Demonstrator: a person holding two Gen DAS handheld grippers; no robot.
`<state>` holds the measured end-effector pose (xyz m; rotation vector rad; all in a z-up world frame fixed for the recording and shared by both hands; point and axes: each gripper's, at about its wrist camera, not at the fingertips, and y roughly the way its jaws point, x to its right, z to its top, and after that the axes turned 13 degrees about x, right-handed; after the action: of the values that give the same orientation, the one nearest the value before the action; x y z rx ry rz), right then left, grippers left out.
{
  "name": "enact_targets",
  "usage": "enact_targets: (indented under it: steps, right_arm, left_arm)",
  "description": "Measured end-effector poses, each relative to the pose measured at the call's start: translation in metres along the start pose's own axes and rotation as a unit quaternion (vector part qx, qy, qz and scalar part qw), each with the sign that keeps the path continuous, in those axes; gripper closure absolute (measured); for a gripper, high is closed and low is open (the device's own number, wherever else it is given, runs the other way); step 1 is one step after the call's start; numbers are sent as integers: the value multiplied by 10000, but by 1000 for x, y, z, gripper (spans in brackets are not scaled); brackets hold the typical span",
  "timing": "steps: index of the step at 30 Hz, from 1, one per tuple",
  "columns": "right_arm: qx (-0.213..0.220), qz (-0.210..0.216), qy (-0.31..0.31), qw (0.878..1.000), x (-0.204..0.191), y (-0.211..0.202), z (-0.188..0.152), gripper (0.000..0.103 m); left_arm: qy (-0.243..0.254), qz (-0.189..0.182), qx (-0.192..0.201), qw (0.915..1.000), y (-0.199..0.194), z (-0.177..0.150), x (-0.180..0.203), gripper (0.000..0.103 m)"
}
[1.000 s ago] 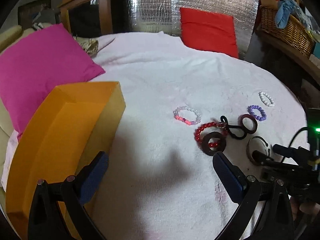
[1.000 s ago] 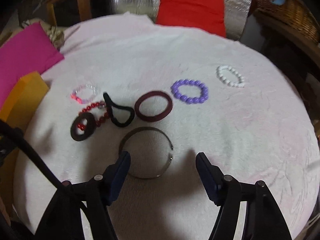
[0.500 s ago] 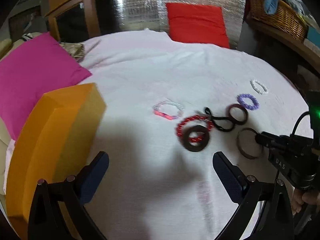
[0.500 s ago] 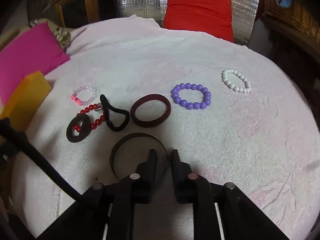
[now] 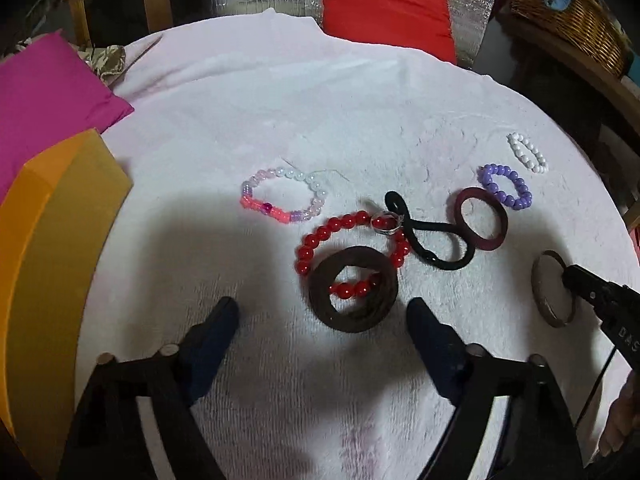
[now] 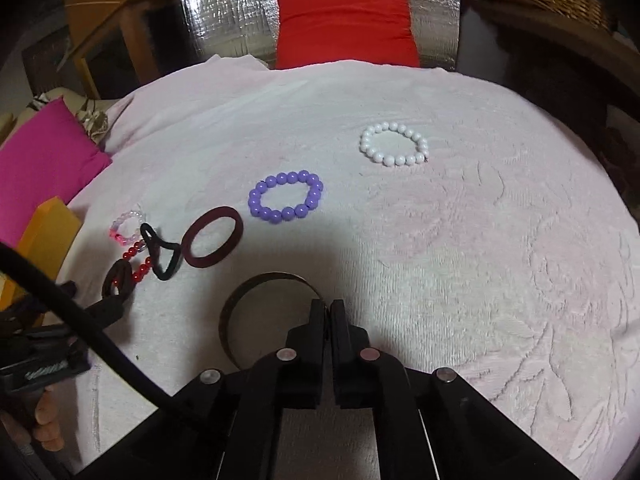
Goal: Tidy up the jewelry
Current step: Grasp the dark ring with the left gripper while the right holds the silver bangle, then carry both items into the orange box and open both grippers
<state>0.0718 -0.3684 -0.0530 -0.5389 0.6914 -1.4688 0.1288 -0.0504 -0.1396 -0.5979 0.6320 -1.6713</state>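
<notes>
My left gripper (image 5: pixel 320 320) hangs low over the white towel (image 5: pixel 280 100), its jaws closing. A dark brown ring (image 5: pixel 360 322) lies just ahead between the fingertips, untouched, overlapping a red bead bracelet (image 5: pixel 320 236). Beside them lie a pink-and-white bead bracelet (image 5: pixel 260 204), a black hair tie (image 5: pixel 424 226) and a maroon ring (image 5: pixel 492 244). My right gripper (image 6: pixel 328 308) is shut on the rim of a thin dark bangle (image 6: pixel 226 312), which stands tilted. A purple bead bracelet (image 6: pixel 256 200) and a white one (image 6: pixel 366 144) lie farther off.
An orange box (image 5: pixel 52 260) stands at the left with a pink cushion (image 5: pixel 48 92) behind it. A red cushion (image 5: pixel 384 4) leans on silver foil at the back. A wicker basket (image 5: pixel 568 12) sits at the right rear. A small silver ring (image 5: pixel 386 224) rests on the red beads.
My right gripper closed on the bangle's rim and tilted it up. My left gripper came forward and down toward the dark brown ring, and its jaws have narrowed.
</notes>
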Motion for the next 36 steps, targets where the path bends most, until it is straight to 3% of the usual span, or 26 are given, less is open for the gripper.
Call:
enact_targets:
  steps: [1,3,9,15,20,24,30,36]
  right_arm:
    - [10,-4,7,10000,0,-1,0,100]
    - [11,-3,61,10000,3,-2,0,100]
    - [113,81,60,9999,-7,-6,0,99]
    - [355,413,141,9984,-24,-21,3,99]
    - [623,725,148,9953,-46,-33,6,99]
    - [776,982,104,9921,-70,-39,8,99]
    - [913,1322,18,9870,-111,-45,11,99]
    - [1041,1696,-20,9800,-155,-48,13,99]
  left_arm:
    - [41,-11,65,10000,0,0,1,32]
    - [-11,-118,90,9999,-1,2,0,55]
    - [-34,-345,61,9994,-8,5,-6,87]
    - [-27,-481,431,9979,-39,12,-12,89]
    - [-1,-357,749,9966,-71,15,-20,89]
    - [95,37,1006,9949,-96,16,-29,89]
    - [-94,815,1471,9857,-141,16,-68,89]
    - [-230,1447,1607,9761,-169,7,-113,89]
